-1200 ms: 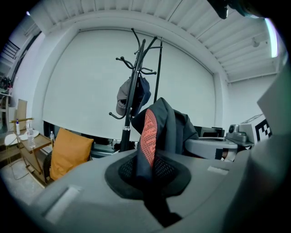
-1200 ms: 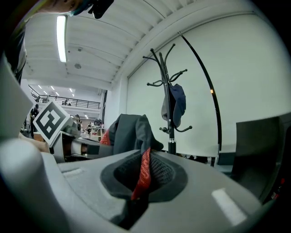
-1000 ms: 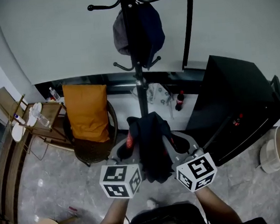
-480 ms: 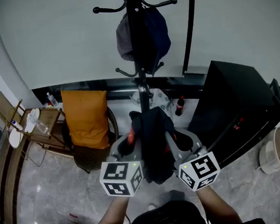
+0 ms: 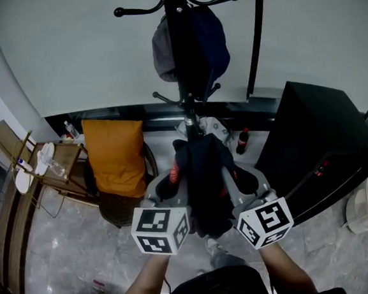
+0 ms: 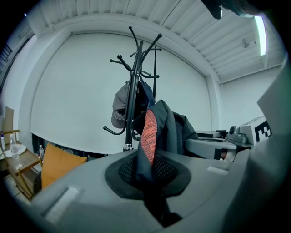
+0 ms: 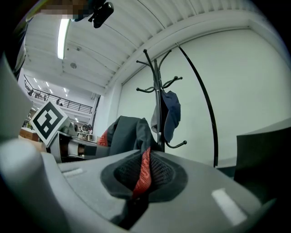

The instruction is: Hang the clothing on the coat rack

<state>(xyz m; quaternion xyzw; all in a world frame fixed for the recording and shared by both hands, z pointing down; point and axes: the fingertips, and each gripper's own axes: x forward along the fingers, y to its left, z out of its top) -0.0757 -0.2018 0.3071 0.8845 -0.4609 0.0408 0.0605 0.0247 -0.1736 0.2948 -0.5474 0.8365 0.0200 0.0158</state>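
Your left gripper point(image 5: 170, 188) and right gripper point(image 5: 237, 183) hold one garment point(image 5: 204, 189) between them. It is raised close in front of the coat rack point(image 5: 183, 79), low against its pole.

Garment: dark, near-black cloth, bunched and crumpled. It rises in a hump between the two grippers, and a limp fold hangs below them. A red-orange patterned strip runs along an edge, and it shows at both pinch points.

Left jaws: closed tight on the cloth, with the dark fabric and red strip coming up out of the pads.

Right jaws: clamped the same way, with the red strip caught in the seam between them.

On the rack: a grey cap point(image 5: 161, 49) and a dark blue item point(image 5: 211, 35) hang side by side, between the upper and lower hooks.
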